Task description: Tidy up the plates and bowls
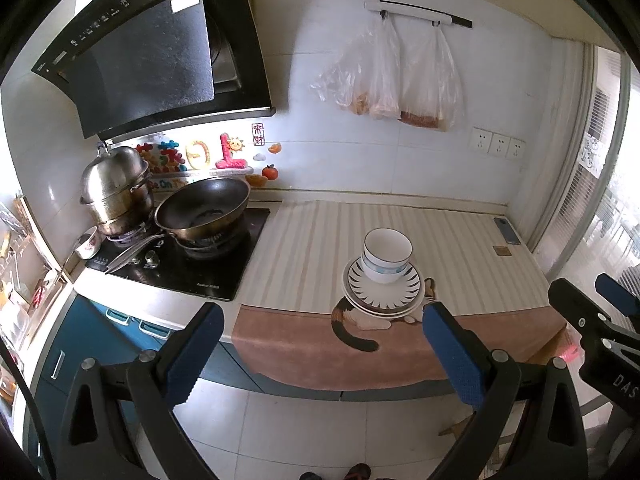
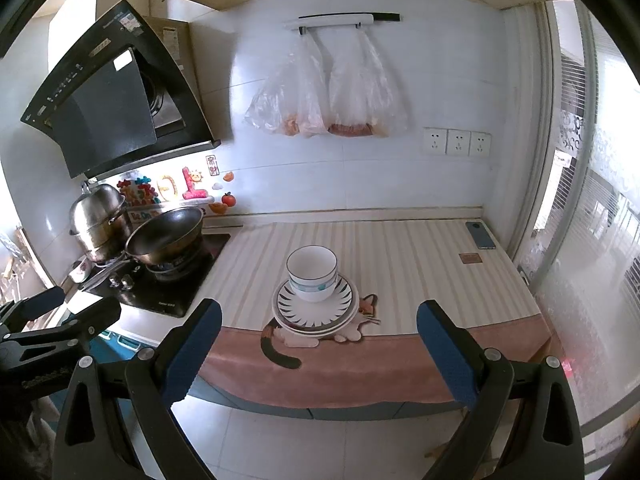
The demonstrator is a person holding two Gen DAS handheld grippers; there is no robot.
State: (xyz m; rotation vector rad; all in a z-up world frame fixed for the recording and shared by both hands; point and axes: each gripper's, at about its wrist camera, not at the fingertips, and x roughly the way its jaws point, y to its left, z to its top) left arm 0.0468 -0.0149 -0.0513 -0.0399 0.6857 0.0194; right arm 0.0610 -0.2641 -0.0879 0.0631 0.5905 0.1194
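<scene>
Resting on the striped cloth-covered counter: a stack of white bowls with a blue band, sitting on a stack of white plates with black petal-pattern rims, partly covering a cat print on the cloth. Left gripper spread wide, nothing between its blue pads, held back from the counter edge. Right gripper likewise spread, empty, also off the counter. Black wok and steel steamer pot on the stove to the left. 2 clear plastic bags hang on the wall.

"Be On" shows on the wall sticker; "DAS" on the right gripper.
</scene>
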